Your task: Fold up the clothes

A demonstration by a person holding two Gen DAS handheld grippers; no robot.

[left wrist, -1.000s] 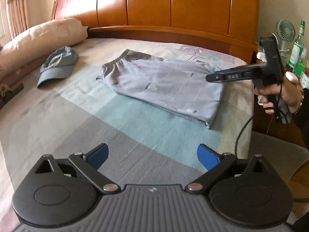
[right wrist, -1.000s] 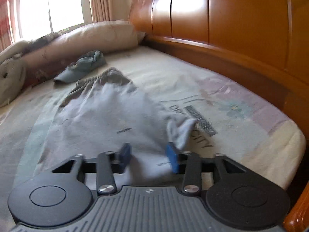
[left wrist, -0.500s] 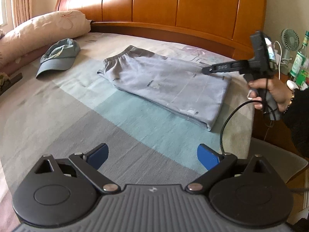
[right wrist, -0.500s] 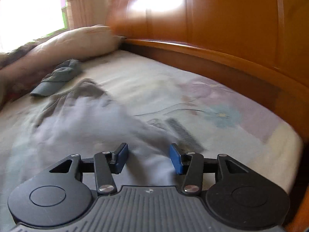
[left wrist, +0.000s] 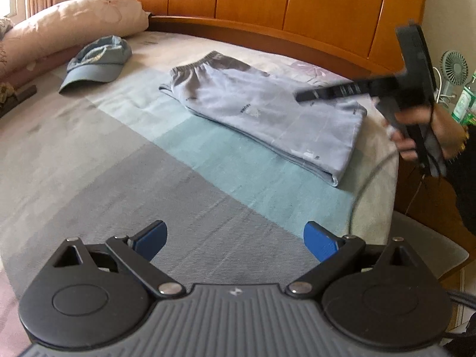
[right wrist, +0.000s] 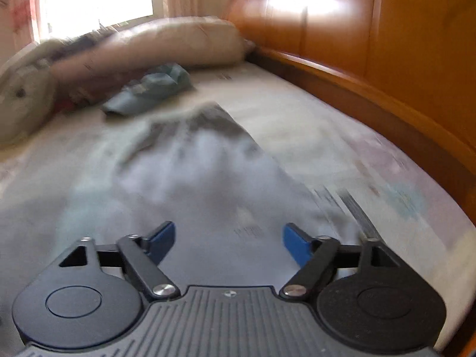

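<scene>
Going from left to right in the left wrist view, we see first a long pillow (left wrist: 74, 26) against the wooden headboard (left wrist: 297, 3), then a grey-blue cap (left wrist: 98, 61) lying near it, well apart from our work. In the middle lies the task's thing, the grey shorts (left wrist: 267, 110), folded flat on the bed (left wrist: 119, 160), waistband toward the headboard and the folded end close to the bed's right edge. Our left tool (left wrist: 235, 239) hangs above bare sheet, w/ both blue fingers spread wide and nothing between them. Farther right, our right tool (right wrist: 227, 239) is over the near end of the shorts, also spread and empty; the right wrist view is blurred, so we cannot tell if it touches the cloth. The fabric looks thin, soft and light, prob. a bit slippery, so it will sag and slide if we lift from one point only. We think the best hold is at the two corners of the folded end, pinching all layers together. Room: plenty of free sheet to the left and in front, but the right side is tight, bc the bed edge, a cable and a nightstand w/ fan (left wrist: 453, 67) and bottle (left wrist: 464, 101) stand there.
</scene>
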